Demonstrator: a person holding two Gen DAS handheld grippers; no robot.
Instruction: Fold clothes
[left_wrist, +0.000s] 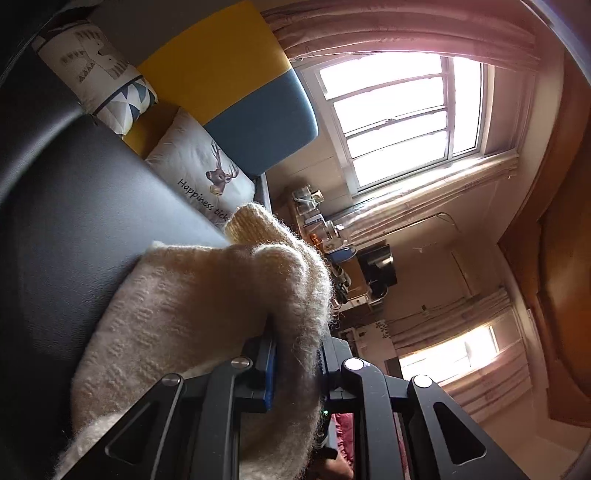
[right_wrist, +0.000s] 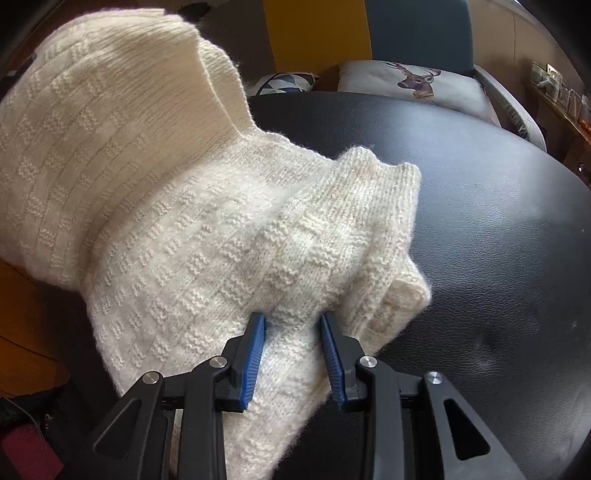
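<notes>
- My left tongs (left_wrist: 295, 354) are pinching a thick, fuzzy fold of the cream sweater (right_wrist: 177, 206); the knit bulges out between the pads and hides the tips.
- My right tongs (right_wrist: 291, 354) are closed onto a bunch of the same sweater near its lower edge, the blue pads (right_wrist: 253, 354) pressing wool between them.
- The sweater lies on the black bench (right_wrist: 461, 221), draped over its left side in the right-wrist view, part of it lifted in a hump up and to the left.
- What matters here: the bulk of the cloth runs ahead of and left of my right tongs, long axis slanting up-left, with bare bench to the right.
- So I judge the carry goes rightward over that bare surface, the right tongs leading.
- Deer cushion (right_wrist: 413, 81) sits beyond the bench, well apart.
</notes>
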